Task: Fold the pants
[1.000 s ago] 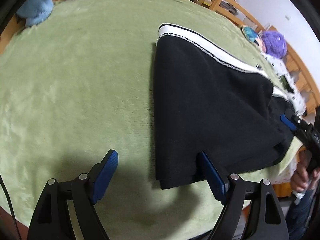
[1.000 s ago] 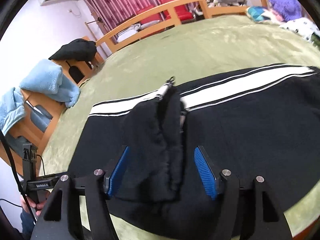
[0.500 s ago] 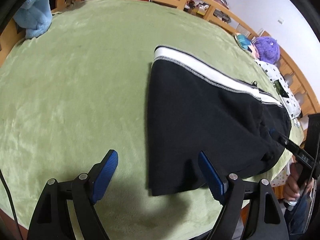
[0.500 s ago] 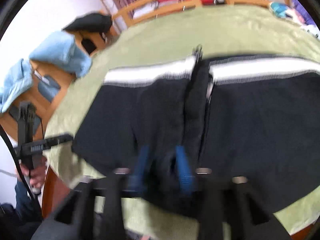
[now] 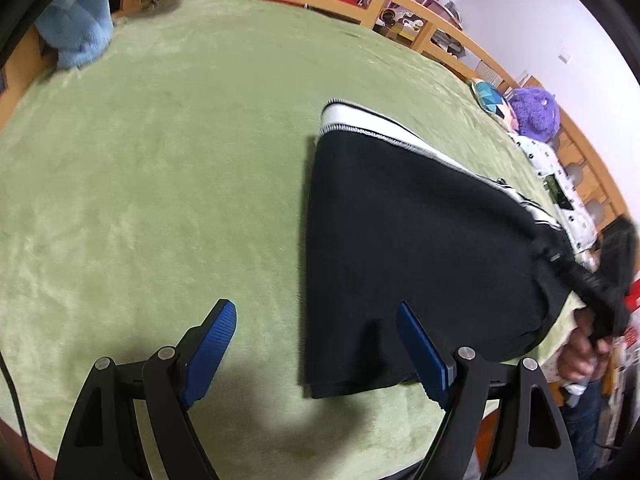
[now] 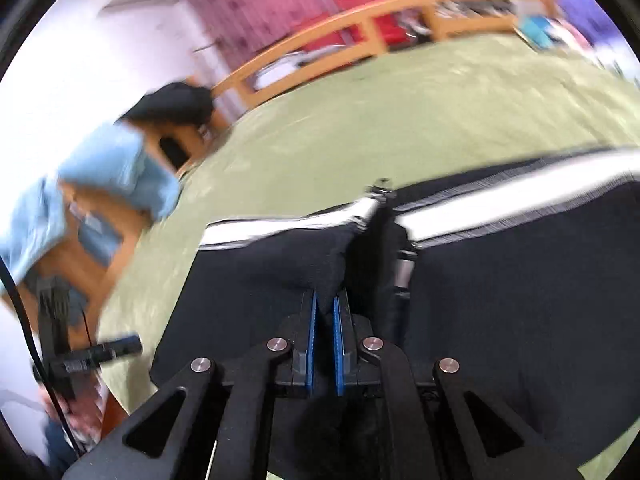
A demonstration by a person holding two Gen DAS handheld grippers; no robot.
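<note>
Black pants [image 5: 400, 240] with a white side stripe [image 5: 376, 120] lie on the green blanket [image 5: 180, 160]. My left gripper [image 5: 316, 344] is open and empty, low over the blanket at the pants' near left corner; its right finger [image 5: 420, 348] lies over the black cloth. My right gripper [image 6: 324, 312] is shut on a raised fold of the black pants [image 6: 500, 280], near the stripe [image 6: 500, 200]. It also shows in the left wrist view [image 5: 600, 280] at the pants' far right end, lifting the cloth.
A wooden rail [image 5: 360, 4] rings the bed. Light blue towels [image 5: 80, 28] hang at the far left, also in the right wrist view [image 6: 112, 168]. A purple plush toy [image 5: 536, 112] and patterned cloth [image 5: 560, 184] lie at the far right. A black garment [image 6: 172, 100] hangs on the rail.
My right gripper has shut on the bunched black fold that stood between its open fingers and has lifted it. My left gripper has stayed open and drawn back slightly to the left.
</note>
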